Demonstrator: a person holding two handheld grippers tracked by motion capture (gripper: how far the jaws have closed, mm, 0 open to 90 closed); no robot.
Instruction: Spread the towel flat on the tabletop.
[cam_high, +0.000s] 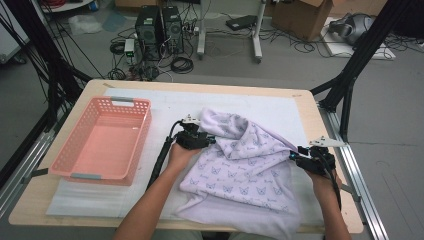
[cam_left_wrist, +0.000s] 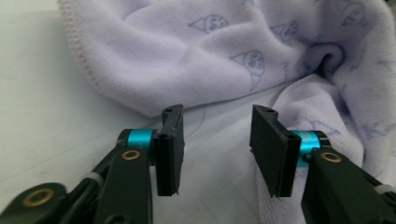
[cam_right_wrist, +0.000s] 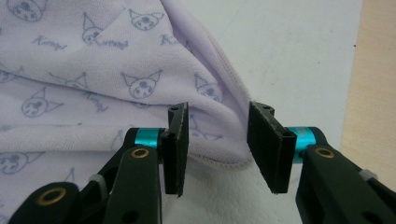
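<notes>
A pale lilac towel (cam_high: 245, 165) printed with small cartoon faces lies rumpled on the white mat (cam_high: 280, 107), its near edge hanging over the table's front. My left gripper (cam_high: 202, 139) sits at the towel's left edge. In the left gripper view it (cam_left_wrist: 217, 149) is open, with bare mat between the jaws and a fold of the towel (cam_left_wrist: 196, 56) just beyond the tips. My right gripper (cam_high: 296, 153) is at the towel's right edge. The right gripper view shows it (cam_right_wrist: 217, 147) open, and the towel's hem (cam_right_wrist: 224, 112) runs through the gap without being pinched.
A pink plastic basket (cam_high: 135, 107) stands empty on the left of the mat, close to my left forearm. The wooden table edge (cam_high: 325, 130) lies just right of my right gripper. Computers and cables sit on the floor beyond the table.
</notes>
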